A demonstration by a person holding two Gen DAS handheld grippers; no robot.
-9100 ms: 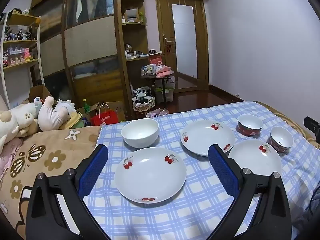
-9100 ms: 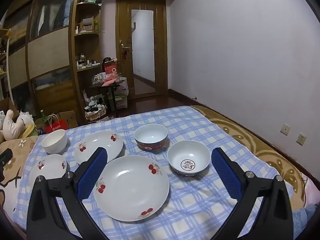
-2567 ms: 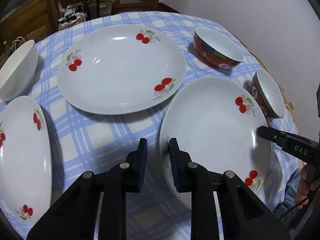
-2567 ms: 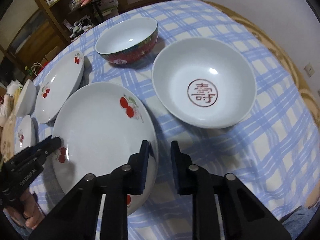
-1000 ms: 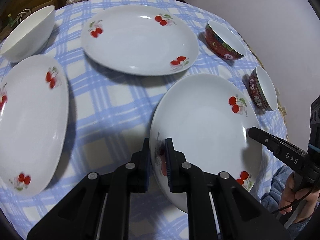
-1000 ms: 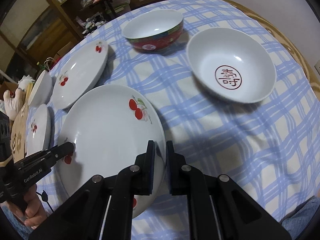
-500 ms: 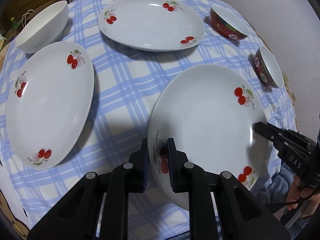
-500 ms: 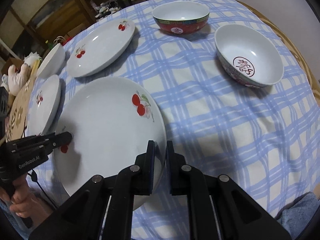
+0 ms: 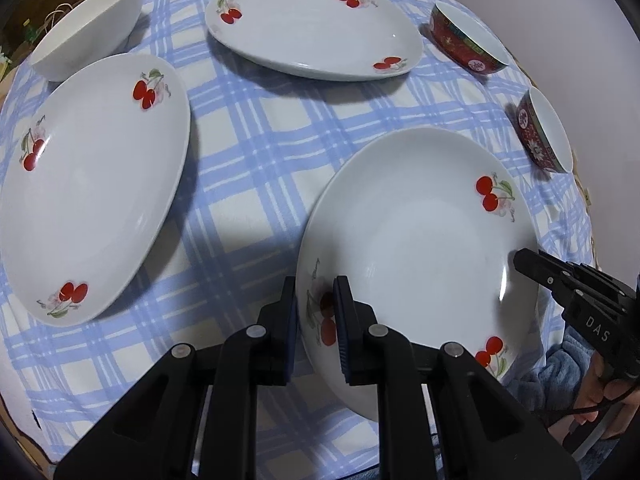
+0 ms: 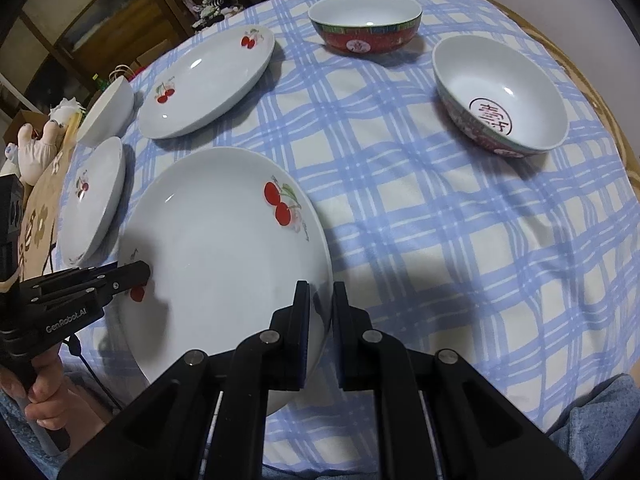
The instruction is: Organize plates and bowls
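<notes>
A white cherry plate (image 9: 420, 240) (image 10: 224, 248) hangs tilted just over the blue checked cloth, its shadow falling beneath it. My left gripper (image 9: 316, 308) is shut on its left rim. On the opposite rim my right gripper (image 10: 320, 312) is also shut. Each one's tip shows in the other view, the right gripper (image 9: 532, 260) and the left gripper (image 10: 136, 276). Two more cherry plates lie on the cloth, one at the left (image 9: 88, 184) (image 10: 94, 196) and one farther back (image 9: 312, 28) (image 10: 208, 80).
A plain white bowl (image 9: 88, 32) (image 10: 108, 112) sits at the far left. A red bowl (image 9: 468, 40) (image 10: 366, 20) and a bowl with a red character inside (image 10: 500, 96) (image 9: 544, 136) stand at the right. A plush toy (image 10: 44, 140) lies beyond the cloth's left edge.
Both grippers have drifted a little toward the near side with the plate still clamped between them. The other plates and bowls now sit farther off in both views.
</notes>
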